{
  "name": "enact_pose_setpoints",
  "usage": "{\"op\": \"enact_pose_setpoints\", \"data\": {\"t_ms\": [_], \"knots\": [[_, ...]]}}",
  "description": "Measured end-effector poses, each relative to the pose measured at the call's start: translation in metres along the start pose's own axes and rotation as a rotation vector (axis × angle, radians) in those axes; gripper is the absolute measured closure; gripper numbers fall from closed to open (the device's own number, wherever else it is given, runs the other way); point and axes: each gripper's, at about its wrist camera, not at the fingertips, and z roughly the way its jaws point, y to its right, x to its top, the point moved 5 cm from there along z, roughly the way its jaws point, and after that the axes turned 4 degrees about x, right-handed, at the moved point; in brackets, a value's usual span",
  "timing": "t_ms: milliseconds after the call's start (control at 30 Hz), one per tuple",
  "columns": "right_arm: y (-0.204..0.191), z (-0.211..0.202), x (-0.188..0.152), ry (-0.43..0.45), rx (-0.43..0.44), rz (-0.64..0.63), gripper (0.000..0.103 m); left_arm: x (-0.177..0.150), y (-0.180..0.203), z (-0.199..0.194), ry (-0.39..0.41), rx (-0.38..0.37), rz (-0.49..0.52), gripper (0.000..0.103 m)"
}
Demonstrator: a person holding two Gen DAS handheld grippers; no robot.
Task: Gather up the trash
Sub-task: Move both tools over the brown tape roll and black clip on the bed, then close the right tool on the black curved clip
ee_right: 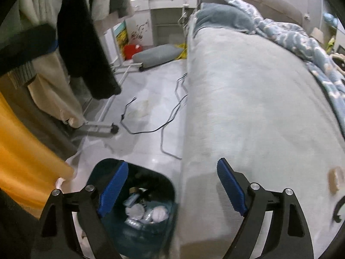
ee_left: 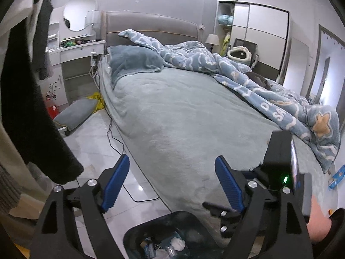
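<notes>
- Left gripper [ee_left: 171, 181] and right gripper [ee_right: 172, 186]: jaws spread wide, both empty.
- Trash bin [ee_right: 166, 185]: on the floor against the bed [ee_left: 183, 118], directly below both grippers.
- Crumpled wads [ee_right: 158, 212] inside: likely light, soft, compressible; pinch across the bulk.
- Small pale item [ee_right: 335, 178] on the bedcover: nature unclear.

I see a bed [ee_left: 183, 112] with a rumpled blue patterned blanket [ee_left: 248, 79], a grey cushion [ee_left: 75, 112] on the floor, black cables [ee_right: 172, 116] trailing beside it.
</notes>
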Motion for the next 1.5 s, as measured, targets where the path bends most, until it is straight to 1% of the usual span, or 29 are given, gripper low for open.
{"op": "enact_pose_setpoints", "data": {"t_ms": [133, 200, 400, 567, 1000, 1067, 1333, 1500], "knots": [[0.023, -0.015, -0.002, 0.028, -0.031, 0.026, 0.017, 0.000, 0.021, 0.008, -0.006, -0.005, 0.041, 0.019], [0.034, -0.022, -0.004, 0.041, -0.046, 0.039, 0.017, 0.000, 0.028, 0.011, -0.010, -0.015, 0.043, 0.019], [0.063, -0.043, -0.011, 0.076, -0.105, 0.050, 0.017, 0.002, 0.047, 0.018, -0.016, -0.046, 0.029, 0.016], [0.087, -0.059, -0.018, 0.107, -0.118, 0.097, 0.017, 0.001, 0.061, 0.028, -0.047, -0.094, -0.016, 0.016], [0.149, -0.093, -0.044, 0.140, -0.205, 0.164, 0.017, -0.001, 0.109, 0.049, -0.065, -0.120, 0.006, 0.014], [0.158, -0.098, -0.049, 0.147, -0.222, 0.170, 0.017, -0.002, 0.115, 0.053, -0.065, -0.121, 0.008, 0.013], [0.204, -0.118, -0.071, 0.190, -0.286, 0.248, 0.015, -0.003, 0.136, 0.067, -0.083, -0.140, 0.000, 0.012], [0.221, -0.123, -0.084, 0.187, -0.326, 0.257, 0.015, -0.006, 0.151, 0.075, -0.092, -0.137, 0.020, 0.012]]}}
